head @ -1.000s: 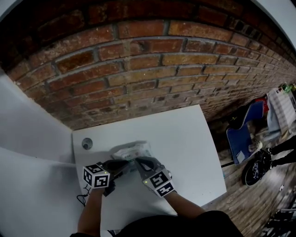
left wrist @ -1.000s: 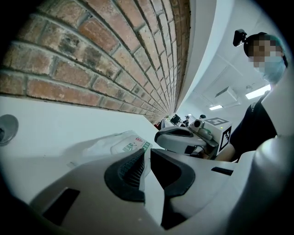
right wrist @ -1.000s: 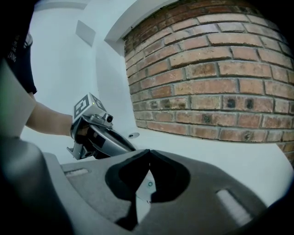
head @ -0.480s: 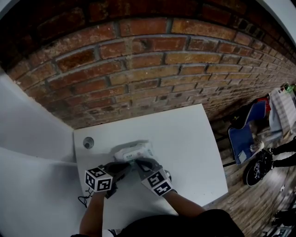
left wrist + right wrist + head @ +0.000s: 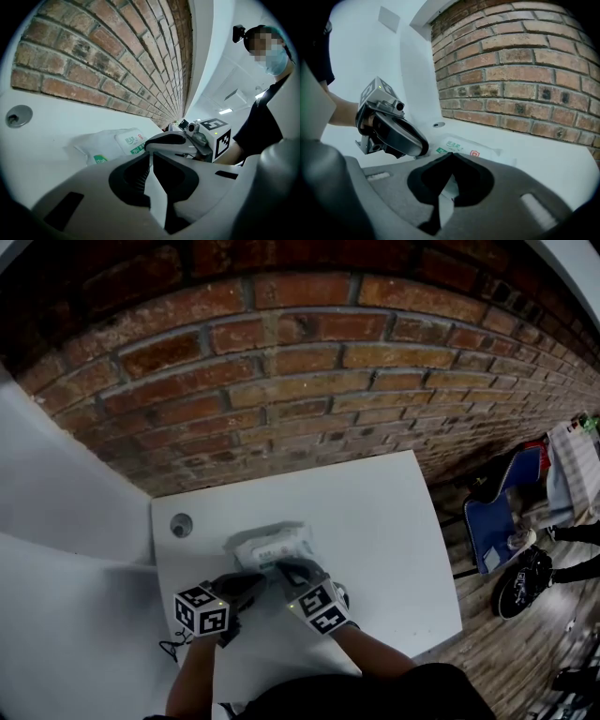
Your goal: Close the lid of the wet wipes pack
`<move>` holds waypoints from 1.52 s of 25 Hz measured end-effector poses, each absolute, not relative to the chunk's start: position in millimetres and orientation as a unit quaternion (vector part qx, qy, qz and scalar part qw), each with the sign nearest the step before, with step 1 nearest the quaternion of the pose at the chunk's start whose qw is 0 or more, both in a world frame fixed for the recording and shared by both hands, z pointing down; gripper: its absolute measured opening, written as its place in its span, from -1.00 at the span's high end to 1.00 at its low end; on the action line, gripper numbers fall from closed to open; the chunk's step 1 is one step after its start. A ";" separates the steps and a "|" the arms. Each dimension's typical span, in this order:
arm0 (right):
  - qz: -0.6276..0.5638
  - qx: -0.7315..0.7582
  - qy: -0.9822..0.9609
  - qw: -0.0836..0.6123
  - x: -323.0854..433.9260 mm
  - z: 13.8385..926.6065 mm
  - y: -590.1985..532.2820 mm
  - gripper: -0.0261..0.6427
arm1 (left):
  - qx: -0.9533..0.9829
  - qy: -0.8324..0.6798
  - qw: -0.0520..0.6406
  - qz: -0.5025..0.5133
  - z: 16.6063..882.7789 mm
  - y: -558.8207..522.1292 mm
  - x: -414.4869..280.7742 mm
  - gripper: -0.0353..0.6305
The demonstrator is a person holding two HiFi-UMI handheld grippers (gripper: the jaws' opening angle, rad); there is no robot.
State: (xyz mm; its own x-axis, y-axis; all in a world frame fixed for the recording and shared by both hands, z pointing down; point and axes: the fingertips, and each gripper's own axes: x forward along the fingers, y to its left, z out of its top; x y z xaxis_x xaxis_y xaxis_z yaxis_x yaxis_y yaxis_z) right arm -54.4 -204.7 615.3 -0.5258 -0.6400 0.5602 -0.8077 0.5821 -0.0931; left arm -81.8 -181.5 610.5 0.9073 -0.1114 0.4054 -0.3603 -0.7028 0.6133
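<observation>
Left claw (image 5: 259,580) and right claw (image 5: 282,568) are clenched, tips near the wipes pack (image 5: 272,547). It lies on a white table (image 5: 375,521).

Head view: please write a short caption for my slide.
The left gripper and right gripper meet at a wet wipes pack on a white table by a brick wall.

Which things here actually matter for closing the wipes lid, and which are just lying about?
For the job: wet wipes pack, left claw, right claw.
Lying about: round grommet hole in the table, dark cable at its edge, blue chair.
</observation>
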 end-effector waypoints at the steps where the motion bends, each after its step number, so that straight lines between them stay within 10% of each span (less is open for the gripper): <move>1: 0.174 0.423 -0.856 0.241 -54.5 615.6 -204.7 0.93 | 0.907 -0.133 0.362 0.171 611.3 -181.0 -82.5 0.79; 38: 0.190 0.435 -0.849 0.231 -54.8 615.4 -205.2 0.93 | 0.908 -0.193 0.345 0.141 606.9 -186.7 -97.1 0.82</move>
